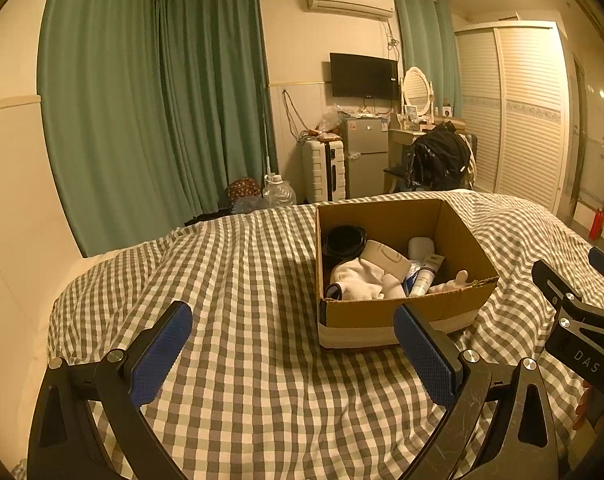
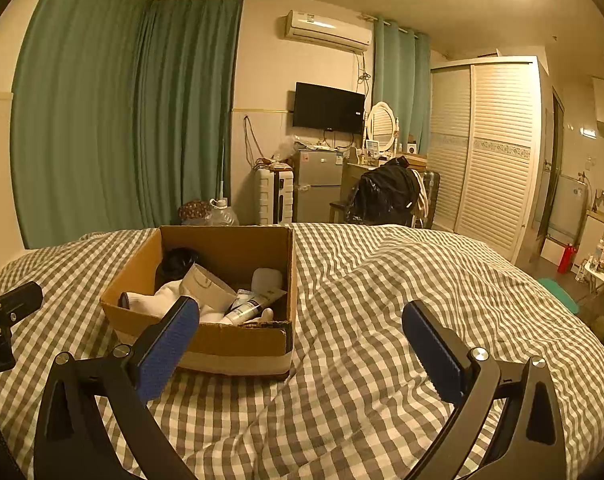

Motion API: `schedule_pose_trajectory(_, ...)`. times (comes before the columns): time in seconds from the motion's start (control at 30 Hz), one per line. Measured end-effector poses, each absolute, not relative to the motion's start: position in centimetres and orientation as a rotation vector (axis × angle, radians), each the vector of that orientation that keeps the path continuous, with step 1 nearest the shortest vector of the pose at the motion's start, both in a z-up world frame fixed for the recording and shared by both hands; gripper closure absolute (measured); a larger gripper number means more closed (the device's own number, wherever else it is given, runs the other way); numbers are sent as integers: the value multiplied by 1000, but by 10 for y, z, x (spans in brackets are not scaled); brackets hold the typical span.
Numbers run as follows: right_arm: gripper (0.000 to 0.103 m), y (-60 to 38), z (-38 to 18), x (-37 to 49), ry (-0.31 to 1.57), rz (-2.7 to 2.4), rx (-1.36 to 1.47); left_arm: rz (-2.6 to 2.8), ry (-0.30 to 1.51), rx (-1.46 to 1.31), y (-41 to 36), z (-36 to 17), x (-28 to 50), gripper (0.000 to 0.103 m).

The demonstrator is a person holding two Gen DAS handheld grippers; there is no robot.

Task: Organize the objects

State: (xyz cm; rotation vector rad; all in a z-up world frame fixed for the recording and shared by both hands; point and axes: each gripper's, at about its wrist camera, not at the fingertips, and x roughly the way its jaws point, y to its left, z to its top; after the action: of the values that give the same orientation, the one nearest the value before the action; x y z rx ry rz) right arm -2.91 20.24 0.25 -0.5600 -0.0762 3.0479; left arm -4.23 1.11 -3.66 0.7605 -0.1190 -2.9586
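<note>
An open cardboard box (image 1: 381,314) stands on a bed with a grey checked cover (image 1: 242,280). In it lie white socks (image 1: 359,280), a black round container (image 1: 343,240), a white paper cup (image 1: 385,258), a white tube (image 1: 423,278) and a small white case (image 1: 421,247). My left gripper (image 1: 294,344) is open and empty, just in front and left of the box. My right gripper (image 2: 300,344) is open and empty, in front and right of the box (image 2: 230,344); its left fingertip overlaps the box's near wall in view. The socks (image 2: 162,296) and tube (image 2: 246,310) show there too.
Green curtains (image 1: 150,112) hang behind the bed. A suitcase (image 1: 325,170), a small fridge (image 1: 365,156), a chair with black clothing (image 1: 437,158) and a louvred wardrobe (image 1: 521,112) stand beyond the bed's far edge. The right gripper's body shows in the left wrist view (image 1: 581,328).
</note>
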Motion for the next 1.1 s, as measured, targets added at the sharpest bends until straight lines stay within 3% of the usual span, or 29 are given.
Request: schedule_pose_trajectory(1.1,1,196,-1,-31,-109,3054,-580,-2939,-124,770,11,-38,-43,0)
